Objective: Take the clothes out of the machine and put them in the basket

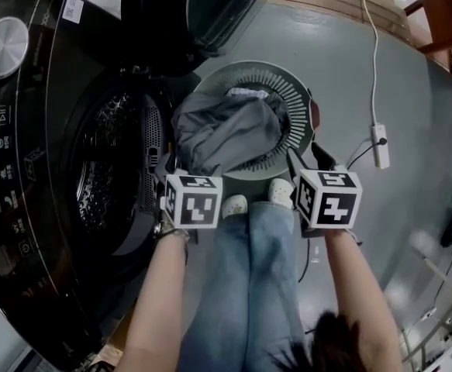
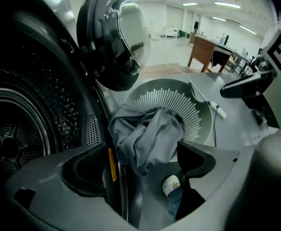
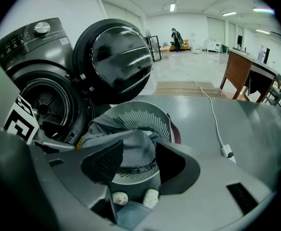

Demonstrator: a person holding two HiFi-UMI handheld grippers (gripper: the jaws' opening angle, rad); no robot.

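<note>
Left gripper [image 2: 142, 153] with fingers spread wide and right gripper [image 3: 139, 150] with fingers half apart both hold nothing, just short of the grey clothes [image 1: 226, 134] heaped in the round basket [image 1: 297, 103] on the grey floor [image 1: 419, 84] beside the open washing machine [image 1: 47, 153].

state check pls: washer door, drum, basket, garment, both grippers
washer door: open, swung wide
drum: no clothes visible in the part shown
basket: upright on the floor, holding the grey garment
grey garment: bunched in the basket, spilling over its rim on the washer side
left gripper: open, gripping nothing
right gripper: open, gripping nothing
</note>
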